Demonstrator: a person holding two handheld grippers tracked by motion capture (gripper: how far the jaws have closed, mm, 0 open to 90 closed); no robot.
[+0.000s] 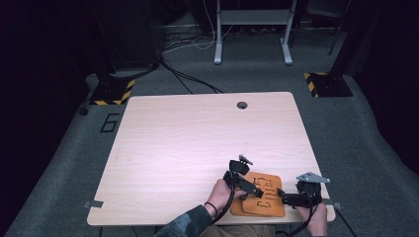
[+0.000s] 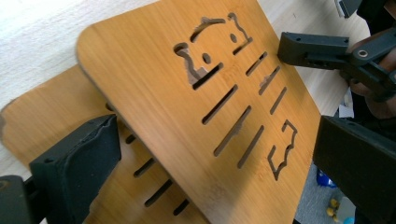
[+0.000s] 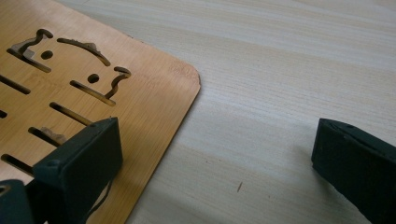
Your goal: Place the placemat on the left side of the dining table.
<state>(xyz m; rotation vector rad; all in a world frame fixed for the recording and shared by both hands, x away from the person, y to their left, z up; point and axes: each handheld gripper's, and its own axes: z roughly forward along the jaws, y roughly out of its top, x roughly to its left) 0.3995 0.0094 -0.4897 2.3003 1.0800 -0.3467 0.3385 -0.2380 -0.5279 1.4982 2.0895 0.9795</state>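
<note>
Both grippers work at the near right corner of the pale wooden table [image 1: 197,138], over 2 stacked bamboo boards cut with slots and animal-like outlines. Spread wide, the left gripper [image 2: 215,154] straddles the upper bamboo board [image 2: 187,107], which sits skewed on the lower bamboo board [image 2: 42,121]; whether its jaws touch either board cannot be told. Likewise parted and grasping nothing, the right gripper [image 3: 215,163] hangs at the upper board's right edge, 1 jaw over the board, the other over bare tabletop. Grey carpet [image 1: 356,128] surrounds the table.
</note>
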